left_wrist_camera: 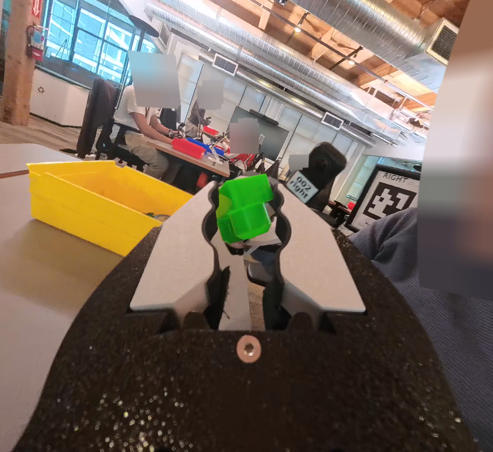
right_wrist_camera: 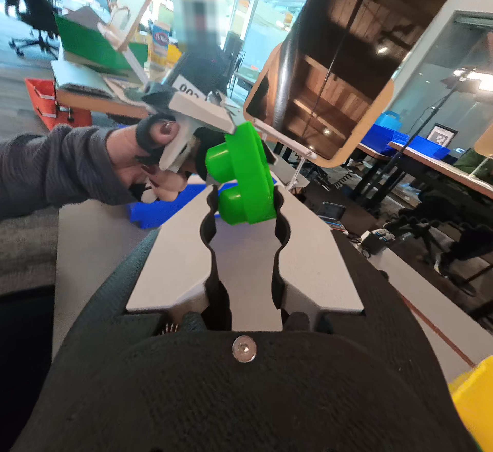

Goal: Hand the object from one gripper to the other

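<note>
Mid-handover. The green object [left_wrist_camera: 244, 208] sits right at the fingertips of the left hand-held gripper [left_wrist_camera: 245, 215], pinched between the tip notches of its two fingers, which are nearly closed on it, so the left one is gripping it. In the right wrist view the same green object [right_wrist_camera: 242, 177] lies straight ahead at the very tips of the right hand-held gripper [right_wrist_camera: 244, 205]; its lower end dips just between the tips. The right jaws stand apart with a clear gap; the piece seems to brush the far-side finger, but contact cannot be confirmed, so I read it as open, not yet gripping. The object's long axis runs roughly across the right fingers' line, tilted, with a flat flange on the outer side and two rounded stubs facing the left hand-held gripper. The left hand-held gripper comes in from ahead and left, held by a hand [right_wrist_camera: 138, 161] in a dark ribbed sleeve. The object is glossy hard plastic, blocky from one side and rounded from the other, likely slick. The fingers [right_wrist_camera: 306, 257] are matte grey with wavy black inner pads; the bodies are grainy black. A yellow bin [left_wrist_camera: 88, 204] sits on the counter [left_wrist_camera: 40, 279], left of the left hand-held gripper. Likely next: the right closes on the flange before the left releases.
</note>
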Motion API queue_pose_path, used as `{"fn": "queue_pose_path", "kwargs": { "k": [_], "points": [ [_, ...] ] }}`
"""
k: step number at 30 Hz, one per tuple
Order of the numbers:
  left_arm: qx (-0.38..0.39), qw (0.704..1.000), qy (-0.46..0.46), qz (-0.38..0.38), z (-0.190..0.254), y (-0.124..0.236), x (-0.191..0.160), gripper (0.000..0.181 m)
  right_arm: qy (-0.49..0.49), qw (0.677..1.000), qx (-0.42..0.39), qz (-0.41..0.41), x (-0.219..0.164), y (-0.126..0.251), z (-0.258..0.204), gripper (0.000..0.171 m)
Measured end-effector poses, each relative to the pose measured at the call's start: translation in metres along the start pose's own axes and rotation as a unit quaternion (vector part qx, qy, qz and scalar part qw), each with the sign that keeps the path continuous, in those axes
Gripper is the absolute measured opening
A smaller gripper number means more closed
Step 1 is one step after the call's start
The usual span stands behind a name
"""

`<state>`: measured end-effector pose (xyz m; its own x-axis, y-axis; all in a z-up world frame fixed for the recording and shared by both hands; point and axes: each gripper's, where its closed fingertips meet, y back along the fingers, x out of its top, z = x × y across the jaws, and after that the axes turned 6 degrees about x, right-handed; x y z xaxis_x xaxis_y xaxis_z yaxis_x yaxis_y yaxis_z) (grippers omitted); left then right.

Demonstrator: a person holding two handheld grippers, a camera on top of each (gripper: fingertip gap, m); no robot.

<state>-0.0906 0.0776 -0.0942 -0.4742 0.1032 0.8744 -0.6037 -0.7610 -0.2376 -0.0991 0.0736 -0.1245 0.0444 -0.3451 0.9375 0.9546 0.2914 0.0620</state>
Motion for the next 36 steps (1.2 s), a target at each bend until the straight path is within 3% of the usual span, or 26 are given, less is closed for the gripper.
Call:
{"fn": "queue_pose_path", "kwargs": {
  "k": [2, 3, 4, 7, 9, 12, 16, 19, 24, 27, 28, 30, 32, 36],
  "points": [
    [0.006, 1.0, 0.015, -0.004, -0.004, -0.001, -0.002, 0.042, 0.022, 1.0, 0.003, -0.012, -0.003, 0.001, -0.001, 0.038],
    [0.003, 1.0, 0.021, -0.001, -0.004, 0.0, -0.001, 0.046, 0.038, 0.999, -0.011, -0.011, -0.002, 0.003, 0.003, 0.018],
    [0.004, 1.0, 0.028, -0.002, -0.005, -0.001, -0.001, 0.05, 0.065, 0.997, -0.031, -0.008, 0.0, 0.005, 0.007, 0.012],
    [0.024, 0.999, 0.006, -0.028, -0.008, -0.002, -0.009, 0.06, 0.182, 0.98, -0.082, -0.022, 0.004, 0.013, 0.017, 0.012],
    [0.031, 0.999, -0.011, -0.038, -0.006, -0.005, -0.011, 0.063, 0.294, 0.945, -0.131, -0.049, 0.006, 0.02, 0.024, 0.012],
    [0.037, 0.998, -0.024, -0.034, -0.002, -0.008, -0.01, 0.064, 0.483, 0.854, -0.176, -0.086, 0.004, 0.024, 0.023, 0.012],
    [0.048, 0.997, -0.028, -0.053, -0.002, -0.013, -0.018, 0.059, 0.641, 0.735, -0.197, -0.097, 0.001, 0.022, 0.013, 0.012],
    [0.079, 0.993, -0.038, -0.082, -0.011, -0.013, -0.027, 0.039, 0.67, 0.706, -0.212, -0.092, 0.001, 0.022, 0.01, 0.012],
    [0.104, 0.99, -0.058, -0.074, -0.015, -0.014, -0.026, 0.036, 0.697, 0.669, -0.235, -0.105, 0.001, 0.021, 0.014, 0.012],
    [0.136, 0.983, -0.108, -0.061, -0.022, -0.011, -0.022, 0.031, 0.669, 0.707, -0.208, -0.093, -0.005, 0.018, 0.01, 0.018],
    [0.14, 0.981, -0.125, -0.055, -0.023, -0.011, -0.019, 0.027, 0.649, 0.734, -0.182, -0.082, -0.007, 0.016, 0.005, 0.035],
    [0.165, 0.971, -0.167, -0.044, -0.026, -0.009, -0.015, 0.018, 0.589, 0.795, -0.137, -0.038, -0.002, 0.015, -0.01, 0.046],
    [0.2, 0.95, -0.235, -0.041, -0.034, -0.003, -0.012, 0.001, 0.535, 0.839, -0.094, 0.036, 0.014, 0.02, -0.032, 0.05],
    [0.222, 0.922, -0.318, 0.005, -0.028, 0.008, 0.005, 0.001, 0.33, 0.933, -0.089, 0.115, 0.039, 0.033, -0.011, 0.052]
  ]
}}
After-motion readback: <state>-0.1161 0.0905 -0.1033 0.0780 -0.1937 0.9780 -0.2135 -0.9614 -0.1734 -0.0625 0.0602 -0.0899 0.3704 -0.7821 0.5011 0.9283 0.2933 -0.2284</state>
